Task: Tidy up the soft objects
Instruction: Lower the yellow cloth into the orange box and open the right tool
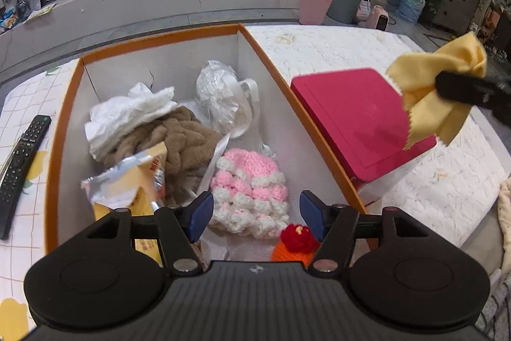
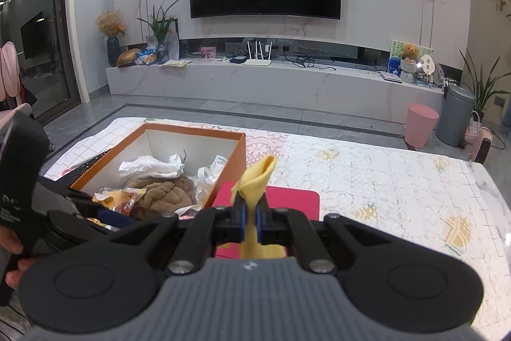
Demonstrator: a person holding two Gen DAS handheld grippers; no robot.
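White lace-patterned tablecloth (image 2: 367, 181) carries an orange-rimmed cardboard box (image 1: 64, 123) of soft things. Right of the box, the right gripper (image 2: 250, 218) pinches a limp, light yellow cloth (image 1: 437, 91) mid-fold. Over the box, the left gripper (image 1: 254, 218) gapes empty above a pink-and-white crocheted piece (image 1: 249, 190).

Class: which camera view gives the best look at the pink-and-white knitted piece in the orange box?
The left wrist view: the pink-and-white knitted piece lies in full sight in the orange box, just beyond the open left gripper. In the right wrist view I cannot make it out.
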